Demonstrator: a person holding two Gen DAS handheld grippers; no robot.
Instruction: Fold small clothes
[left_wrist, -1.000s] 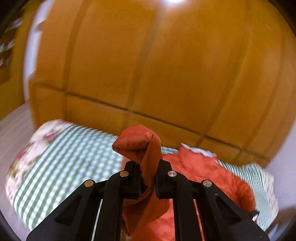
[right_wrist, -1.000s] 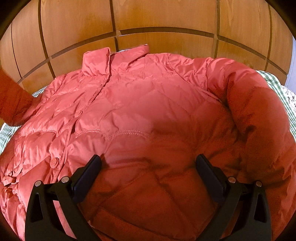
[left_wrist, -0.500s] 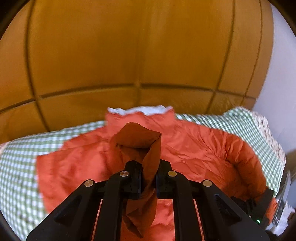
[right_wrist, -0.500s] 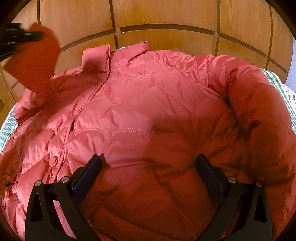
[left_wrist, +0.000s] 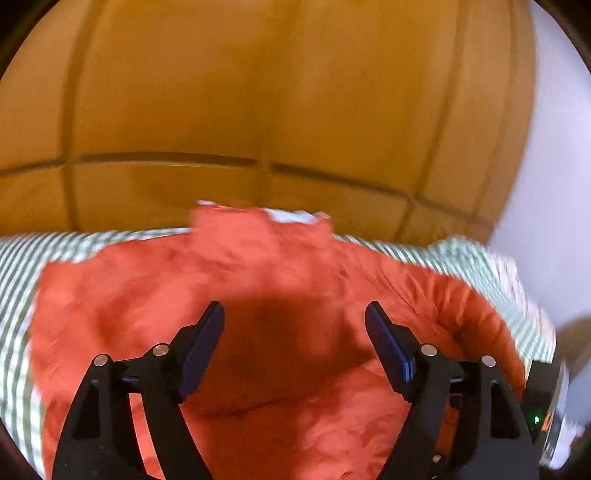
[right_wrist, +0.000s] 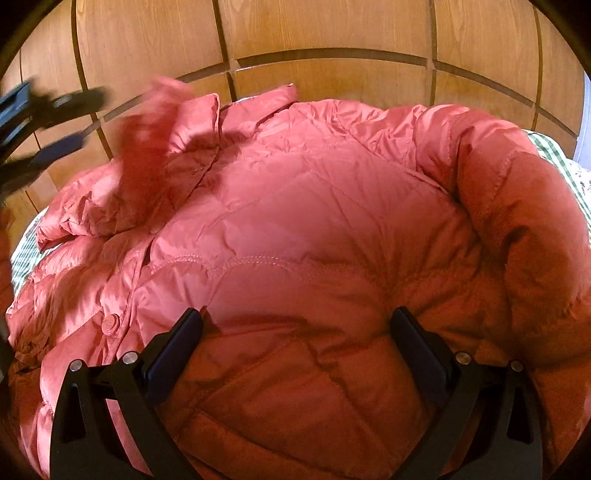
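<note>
— Wooden panels (right_wrist: 332, 33) behind the bed, right? So how do the claws stand?

— Left gripper (left_wrist: 294, 314) has just been opening: its jaws are spread wide, with nothing between them, and it hangs above the red jacket (right_wrist: 314, 229). The view from it is blurred. Right gripper (right_wrist: 296, 319) is wide too, its fingertips resting on the jacket's lower front, gripping nothing.

— And the jacket itself?

— Spread front-up on the green checked sheet (left_wrist: 22, 254), collar (right_wrist: 236, 107) toward the panels. One sleeve (right_wrist: 517, 221) curls up along the jacket's right side. On the jacket's left shoulder, just beside the collar, the other sleeve (right_wrist: 147, 158) shows blurred, close to the left gripper's tips but free of them.

— Buttons?

— One round snap (right_wrist: 110, 325) on the front, near the right gripper's left finger.
</note>
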